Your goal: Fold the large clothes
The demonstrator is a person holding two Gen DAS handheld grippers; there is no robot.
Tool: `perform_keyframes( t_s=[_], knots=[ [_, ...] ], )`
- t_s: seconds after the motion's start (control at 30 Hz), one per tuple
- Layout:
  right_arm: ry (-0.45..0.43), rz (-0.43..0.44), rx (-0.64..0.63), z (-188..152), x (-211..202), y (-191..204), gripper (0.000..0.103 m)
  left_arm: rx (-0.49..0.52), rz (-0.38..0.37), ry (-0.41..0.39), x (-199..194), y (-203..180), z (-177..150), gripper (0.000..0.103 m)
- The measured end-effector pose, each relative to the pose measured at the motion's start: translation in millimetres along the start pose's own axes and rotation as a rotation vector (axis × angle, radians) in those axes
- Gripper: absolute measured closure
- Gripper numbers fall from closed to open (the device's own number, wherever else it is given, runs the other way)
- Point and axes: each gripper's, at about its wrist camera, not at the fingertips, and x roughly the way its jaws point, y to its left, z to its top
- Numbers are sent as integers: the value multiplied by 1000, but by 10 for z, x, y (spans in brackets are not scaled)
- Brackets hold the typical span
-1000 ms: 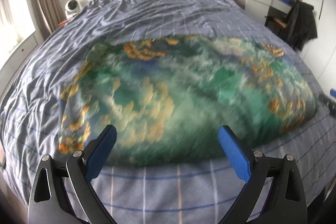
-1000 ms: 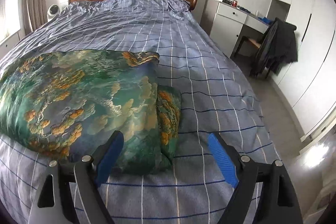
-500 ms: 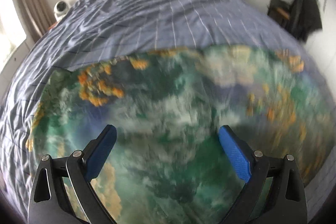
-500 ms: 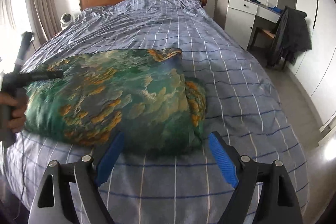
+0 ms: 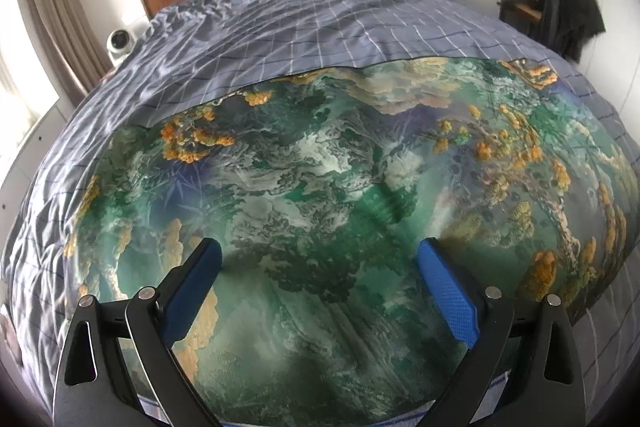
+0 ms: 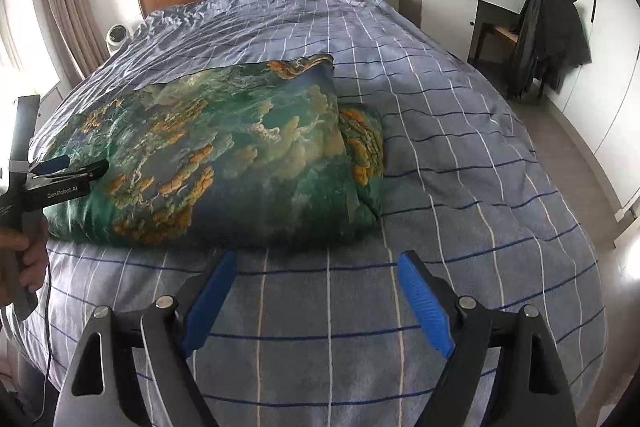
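On the blue checked bed cover [image 6: 440, 155], the green-and-orange printed quilt [image 6: 224, 155] lies already folded into a thick rectangle. Left gripper [image 5: 320, 259] spread wide over it, right gripper [image 6: 316, 267] spread, empty, beside its near edge. Probably another fold left.

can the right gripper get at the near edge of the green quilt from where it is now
Probably yes: the right gripper is open above bare bedspread, and nothing lies between it and the near edge of the green quilt.
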Motion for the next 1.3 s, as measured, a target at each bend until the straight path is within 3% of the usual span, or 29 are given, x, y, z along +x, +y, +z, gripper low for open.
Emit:
perform_keyframes(
  t_s=[0.53,0.87,1.1,1.3],
  knots=[
    [14,11,-14,-81,-31,89,18,2,-25,12,-62,11,-187,2],
    [41,41,85,-161,82,-93,18,56,-38,6,-210,-80,-424,2],
    [-17,233,282,-95,179,-363,18,70,-146,16,-574,-89,-667,2],
    [-5,341,528,102,695,-607,16,11,-189,6,-813,32,-715,2]
  ],
)
